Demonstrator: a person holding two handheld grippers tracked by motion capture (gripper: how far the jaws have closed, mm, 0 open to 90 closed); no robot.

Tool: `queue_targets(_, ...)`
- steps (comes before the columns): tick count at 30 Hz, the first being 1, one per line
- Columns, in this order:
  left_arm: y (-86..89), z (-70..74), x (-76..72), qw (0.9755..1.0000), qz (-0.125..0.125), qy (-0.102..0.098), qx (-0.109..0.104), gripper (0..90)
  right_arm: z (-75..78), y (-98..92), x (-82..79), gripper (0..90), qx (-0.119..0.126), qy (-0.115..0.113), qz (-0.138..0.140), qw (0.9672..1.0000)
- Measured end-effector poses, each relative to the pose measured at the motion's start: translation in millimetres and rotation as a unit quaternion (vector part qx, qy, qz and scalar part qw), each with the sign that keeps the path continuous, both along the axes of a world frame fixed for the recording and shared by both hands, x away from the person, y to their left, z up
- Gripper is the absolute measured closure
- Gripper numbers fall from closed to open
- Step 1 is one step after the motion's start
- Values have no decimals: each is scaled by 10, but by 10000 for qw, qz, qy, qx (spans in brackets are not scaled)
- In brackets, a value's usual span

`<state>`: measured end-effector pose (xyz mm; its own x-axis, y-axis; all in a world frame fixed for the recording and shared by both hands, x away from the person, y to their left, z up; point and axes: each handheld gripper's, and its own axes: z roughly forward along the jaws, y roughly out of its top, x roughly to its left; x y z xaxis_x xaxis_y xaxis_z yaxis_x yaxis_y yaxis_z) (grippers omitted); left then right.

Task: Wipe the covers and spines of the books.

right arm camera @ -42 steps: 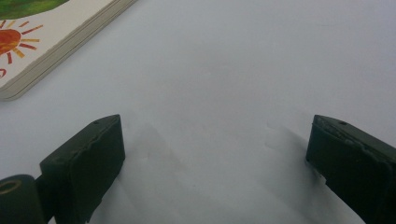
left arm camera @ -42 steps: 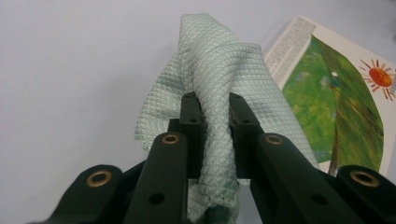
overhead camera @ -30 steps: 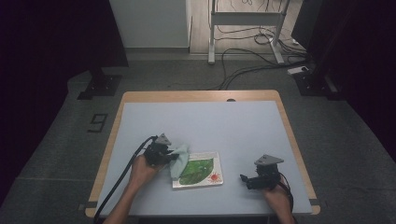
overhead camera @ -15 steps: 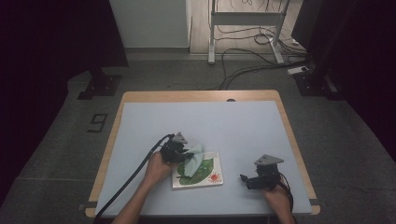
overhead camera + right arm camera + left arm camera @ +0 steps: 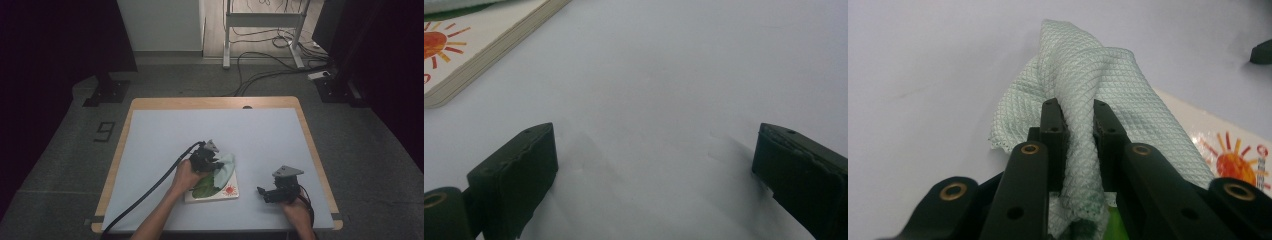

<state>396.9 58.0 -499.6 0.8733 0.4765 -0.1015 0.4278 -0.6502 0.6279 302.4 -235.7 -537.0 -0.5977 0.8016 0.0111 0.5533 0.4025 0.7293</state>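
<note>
Since a second ago the left gripper [image 5: 216, 161] has slid across the table [image 5: 165, 135] toward the right gripper, dragging the pale green cloth [image 5: 226, 165] with it; then the cloth lay off the near-left corner of the book, now it lies draped over the book's far end. One cloth, one book [image 5: 220, 192], two grippers: that is the whole count on the tabletop. From the left gripper view the cloth [image 5: 1083, 95] is bunched and pinched tight between the two black jaws, which are clamped on it, its loose folds spreading onto the book's cover beside the printed orange sun [image 5: 1235, 162]. Green leaf artwork shows under the cloth. Off to the side, well apart from the book, the right gripper [image 5: 272, 194] has kept its place low over the table, jaws spread wide with nothing between them.
</note>
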Motion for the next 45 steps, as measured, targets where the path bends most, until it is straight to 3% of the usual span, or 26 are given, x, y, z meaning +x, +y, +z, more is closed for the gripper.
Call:
queue_targets(9, -345, -13, -45, 9996, -297, -20, 11, 792, 0, -1, 0, 35, 0, 0, 3, 10000)
queue_targets(14, -375, -16, -125, 9991, -417, 34, -4, 792, 0, 0, -2, 36, 2, 0, 1, 10000)
queue_targets(19, -374, -8, -243, 9984, -549, -69, 99, 791, 0, 1, -2, 36, 0, -5, -6, 10000)
queue_targets(33, -55, -8, -294, 9988, -483, 46, 2, 793, 0, 2, -5, 38, -6, -6, -5, 10000)
queue_targets(45, 347, 7, -359, 9996, -249, 104, -26, 794, 0, 2, -4, 37, -5, -8, -4, 10000)
